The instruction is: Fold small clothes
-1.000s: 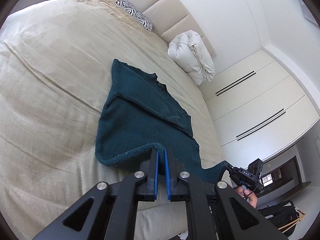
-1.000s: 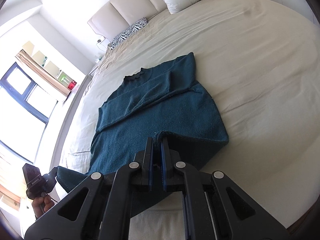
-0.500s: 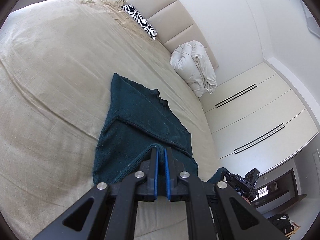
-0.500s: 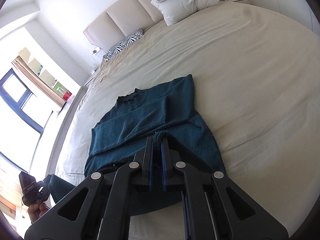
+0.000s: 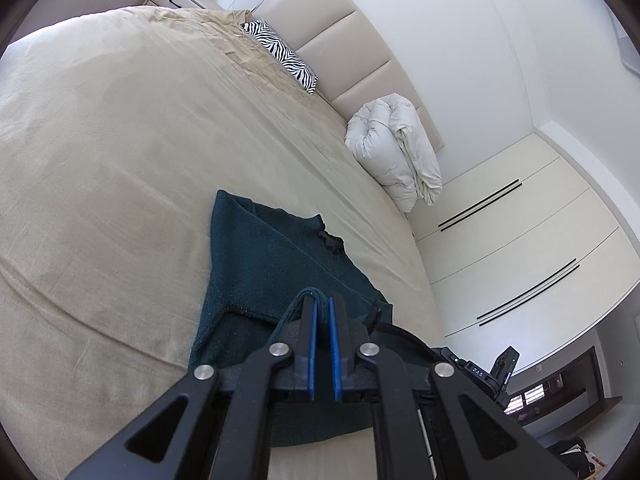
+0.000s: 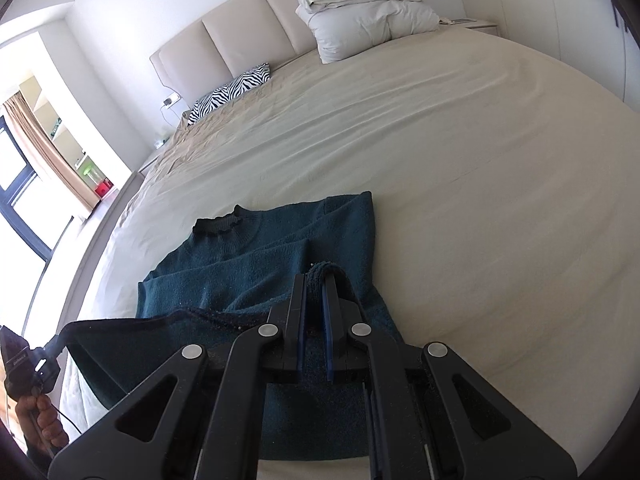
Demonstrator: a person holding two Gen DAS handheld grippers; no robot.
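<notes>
A dark teal knitted sweater [image 5: 276, 256] lies on the beige bed [image 5: 100, 168], collar toward the headboard, sleeves folded over its body. My left gripper [image 5: 322, 300] is shut on the sweater's bottom hem at one corner, and the hem is lifted off the bed. In the right wrist view the same sweater [image 6: 248, 264] stretches ahead, and my right gripper [image 6: 314, 276] is shut on the other hem corner, a fold of knit bunched between its pads. The raised hem hangs between the two grippers. The left gripper [image 6: 24, 364], held by a hand, shows at the lower left there.
A zebra-striped pillow [image 5: 282, 54] and a rolled white duvet [image 5: 396, 152] lie by the padded headboard [image 6: 236, 48]. White wardrobes [image 5: 520, 248] stand beyond the bed's side. A window with a curtain [image 6: 36, 148] is on the opposite side.
Both grippers have carried the hem forward toward the collar, so the lower part of the sweater now rises over the body. Less flat sweater shows ahead of the fingers.
</notes>
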